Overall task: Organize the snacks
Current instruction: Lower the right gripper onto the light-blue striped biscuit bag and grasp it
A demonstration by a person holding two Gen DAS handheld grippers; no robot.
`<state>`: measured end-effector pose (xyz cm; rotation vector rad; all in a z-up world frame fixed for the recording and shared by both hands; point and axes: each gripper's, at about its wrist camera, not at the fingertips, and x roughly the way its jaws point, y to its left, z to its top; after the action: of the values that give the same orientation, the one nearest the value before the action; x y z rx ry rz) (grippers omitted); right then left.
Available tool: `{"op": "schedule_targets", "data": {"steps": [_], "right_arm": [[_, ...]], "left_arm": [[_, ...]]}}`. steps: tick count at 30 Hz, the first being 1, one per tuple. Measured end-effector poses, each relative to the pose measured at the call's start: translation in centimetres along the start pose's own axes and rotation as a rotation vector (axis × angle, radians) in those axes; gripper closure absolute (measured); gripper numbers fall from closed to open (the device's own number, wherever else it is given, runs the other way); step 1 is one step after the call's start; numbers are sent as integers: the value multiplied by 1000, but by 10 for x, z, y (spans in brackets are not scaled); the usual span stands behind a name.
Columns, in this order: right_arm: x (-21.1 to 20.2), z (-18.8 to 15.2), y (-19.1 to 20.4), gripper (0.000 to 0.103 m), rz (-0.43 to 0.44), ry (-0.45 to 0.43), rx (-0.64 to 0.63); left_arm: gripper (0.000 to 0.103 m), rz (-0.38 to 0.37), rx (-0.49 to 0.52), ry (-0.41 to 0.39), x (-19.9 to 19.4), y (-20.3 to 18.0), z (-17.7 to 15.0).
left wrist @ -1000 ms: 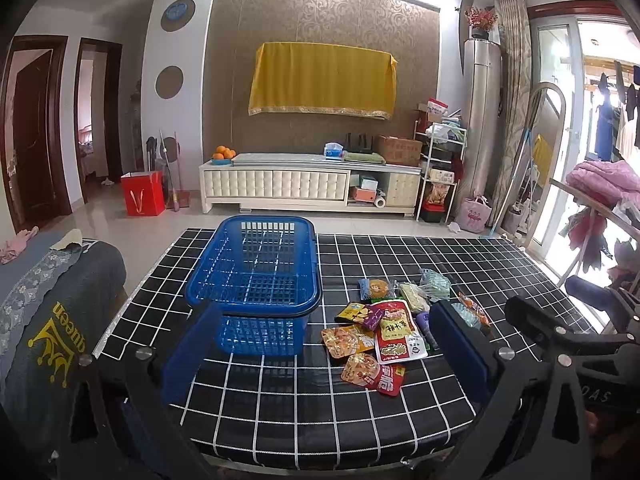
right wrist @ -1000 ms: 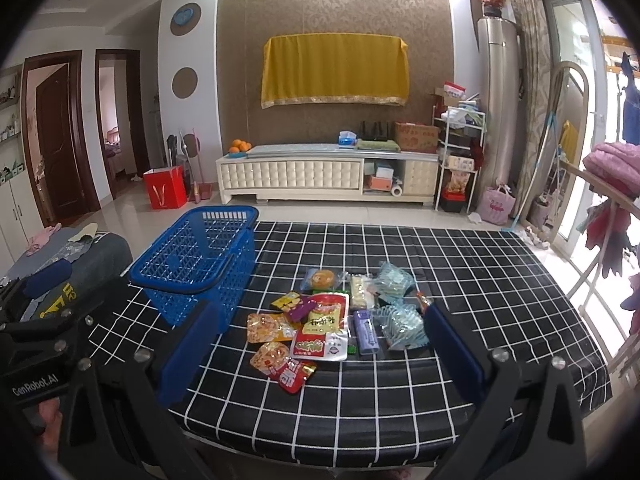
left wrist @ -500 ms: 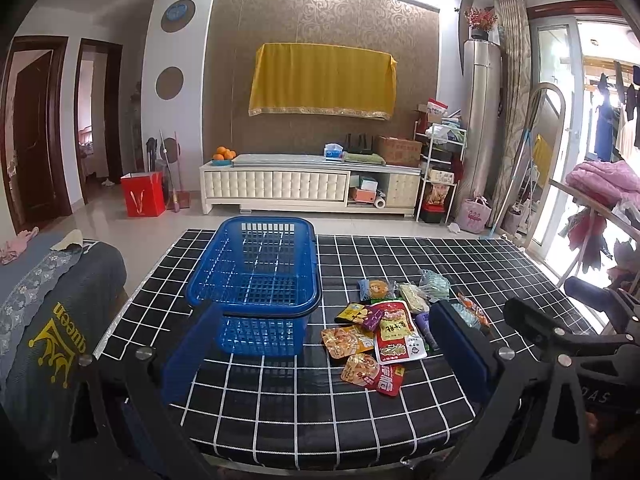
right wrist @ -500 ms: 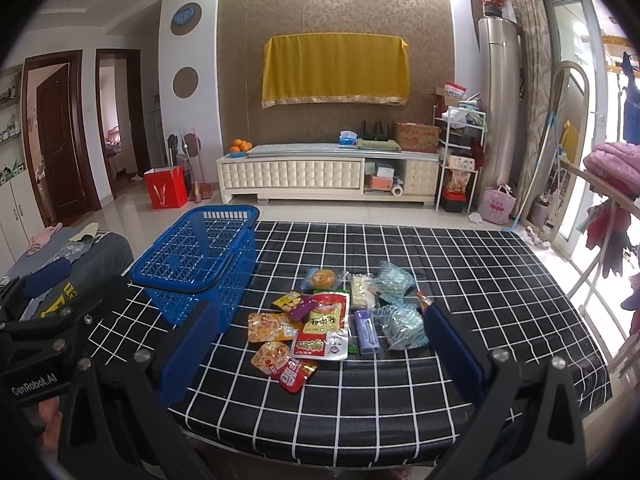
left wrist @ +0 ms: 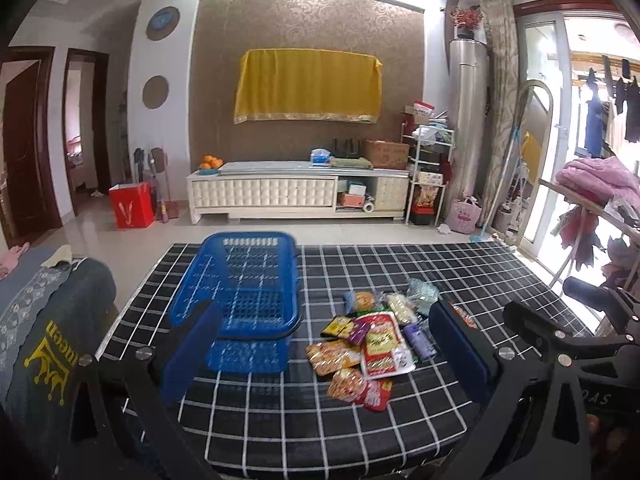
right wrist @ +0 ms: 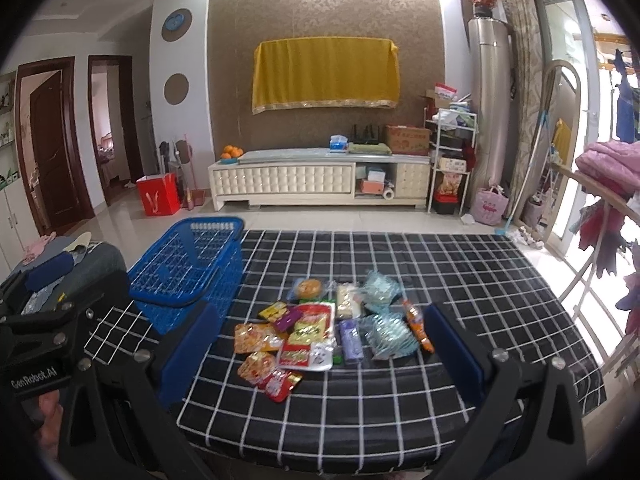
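We are holding left gripper and right gripper wide apart, gripping nothing, hovering at near table edge. Snack pile is lying mid-table; blue basket is standing just left. Bare cloth is stretching beyond.

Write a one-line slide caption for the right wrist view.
Open right claw faces a pile of snack packets beside an empty blue basket on a black grid-pattern tablecloth.
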<state>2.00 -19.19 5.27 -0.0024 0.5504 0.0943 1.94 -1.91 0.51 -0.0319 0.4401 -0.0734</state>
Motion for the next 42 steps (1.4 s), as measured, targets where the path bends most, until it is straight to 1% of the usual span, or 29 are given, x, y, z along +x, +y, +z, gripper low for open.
{"op": "schedule_targets", "data": {"steps": [5,8,12,14,18,21,23,25,27,29,33,34,36,39,42], "right_arm": [[3,12,-22,0,-34,-17,13],[11,20,-39,0,-53,-7,20],[29,26,-59,0,-59,37,28],[44,29,-72,0,-44,77,38],[72,27,-92,0,9,144,73],[100,21,-103,0,23,200,89],[119,17,-109,0,37,241,88],[139,9,-113,0,54,289,87],[159,1,-114,1,73,339,77],[176,-8,-115,3,100,378,66],[206,-25,-115,16,128,456,42],[215,-31,-115,18,138,477,37],[227,-38,-117,23,161,506,32],[245,-50,-120,26,171,551,24],[259,-60,-123,26,174,594,22]], "left_arm": [[1,-51,42,-12,17,-21,17],[1,-98,63,4,33,-33,26],[1,-143,76,62,64,-48,34],[1,-168,46,109,84,-53,35],[1,-166,-10,178,114,-53,34],[1,-170,-36,234,139,-51,31],[1,-156,-34,261,153,-52,27],[1,-122,-11,279,167,-55,21],[1,-113,15,304,181,-59,16],[1,-121,32,332,194,-63,11],[1,-135,59,393,223,-73,-2],[1,-140,64,408,230,-76,-6],[1,-125,91,425,241,-81,-15],[1,-112,131,440,249,-86,-23],[1,-140,109,476,257,-84,-30]]}}
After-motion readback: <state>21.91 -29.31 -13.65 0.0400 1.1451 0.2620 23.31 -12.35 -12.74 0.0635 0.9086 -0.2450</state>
